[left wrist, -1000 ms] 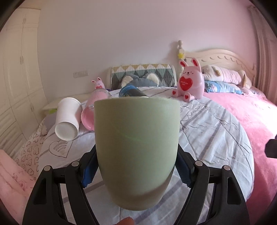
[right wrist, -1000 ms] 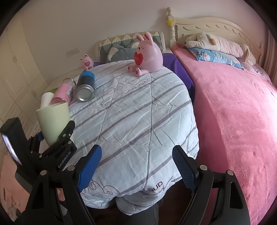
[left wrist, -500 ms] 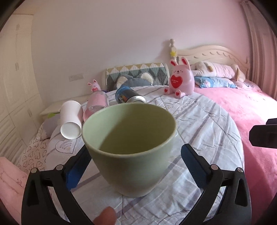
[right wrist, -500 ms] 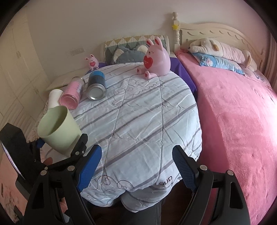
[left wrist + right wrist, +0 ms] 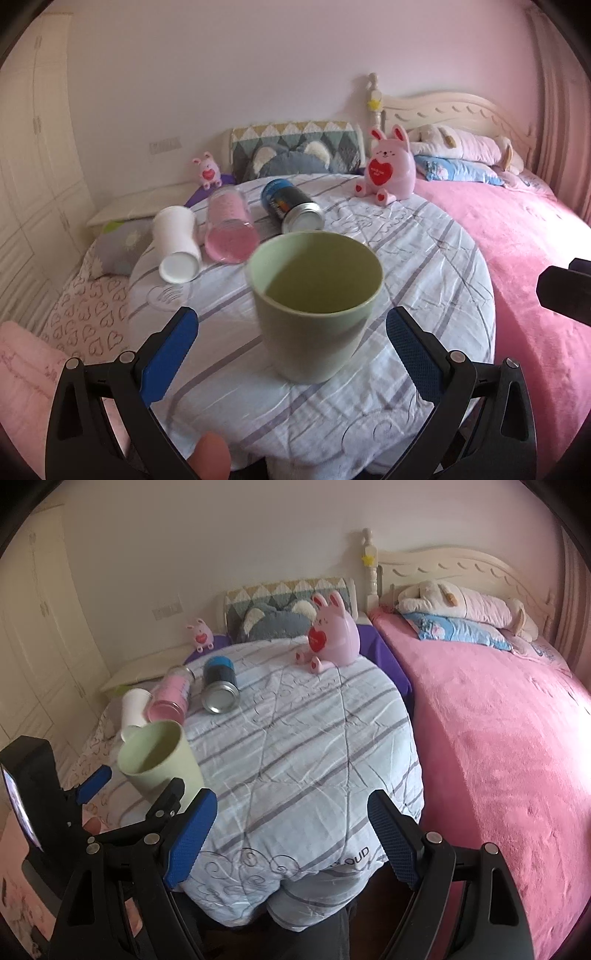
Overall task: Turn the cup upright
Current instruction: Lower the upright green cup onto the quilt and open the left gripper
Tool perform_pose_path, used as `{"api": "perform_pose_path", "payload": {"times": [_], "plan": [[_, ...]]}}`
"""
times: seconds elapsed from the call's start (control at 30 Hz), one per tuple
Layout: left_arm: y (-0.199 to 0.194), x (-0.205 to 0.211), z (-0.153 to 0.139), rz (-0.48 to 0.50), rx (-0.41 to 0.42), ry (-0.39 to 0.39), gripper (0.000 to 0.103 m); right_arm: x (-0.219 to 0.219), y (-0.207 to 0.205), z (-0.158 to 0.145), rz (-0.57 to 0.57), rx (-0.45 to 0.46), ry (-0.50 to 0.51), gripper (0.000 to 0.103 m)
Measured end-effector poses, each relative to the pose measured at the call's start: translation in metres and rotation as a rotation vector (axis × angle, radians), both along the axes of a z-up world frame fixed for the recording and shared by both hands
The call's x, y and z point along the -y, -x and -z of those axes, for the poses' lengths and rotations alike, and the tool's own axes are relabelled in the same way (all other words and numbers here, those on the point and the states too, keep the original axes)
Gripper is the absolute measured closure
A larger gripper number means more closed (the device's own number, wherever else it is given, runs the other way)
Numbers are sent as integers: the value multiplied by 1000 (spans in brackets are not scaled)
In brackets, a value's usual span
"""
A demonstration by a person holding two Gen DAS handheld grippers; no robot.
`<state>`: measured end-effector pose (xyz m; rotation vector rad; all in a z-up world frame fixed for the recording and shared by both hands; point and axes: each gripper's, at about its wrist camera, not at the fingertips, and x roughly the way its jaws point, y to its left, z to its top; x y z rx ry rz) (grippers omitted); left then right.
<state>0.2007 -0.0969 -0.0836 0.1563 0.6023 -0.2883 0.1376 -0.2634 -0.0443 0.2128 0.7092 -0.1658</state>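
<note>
The green cup [image 5: 317, 306] stands mouth up on the striped cloth [image 5: 424, 258], right between the two blue pads of the left gripper [image 5: 291, 332], whose fingers are spread wide with a clear gap on each side of the cup, so nothing is clamped. From the right wrist view the cup [image 5: 159, 760] sits just ahead of the left gripper's fingertips and well to the left of the right gripper [image 5: 291, 834], whose fingers are also spread apart over bare cloth and hold nothing. The cup looks like a thick-walled, glazed mug without a handle: probably stiff, fairly weighty for its size, smooth enough to slip, and likely to chip if knocked over. It narrows toward the base, so the safest hold would be across the upper wall just under the rim, one pad on each side. The soft, wrinkled cloth under it may let it rock. Beyond the left fingertips lie a white cup [image 5: 177, 243], a pink jar [image 5: 231, 232] and a blue can [image 5: 291, 208], all on their sides, with a pink rabbit toy [image 5: 388, 170] farther back.
</note>
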Motion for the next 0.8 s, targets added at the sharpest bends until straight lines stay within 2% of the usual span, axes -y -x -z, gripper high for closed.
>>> {"api": "perform_pose_path", "payload": {"times": [0.33,0.5,0.8], "plan": [[21,-50,-33,-87,-81,-38,0,-25,15,-9,-18,52,10,18],[31,-80,-41,-145,-139,-49,0,-38,13,0,-45,32,10,18],[50,-112,-48,-216,-167,-49,0,-62,13,11,-88,29,10,18]]}}
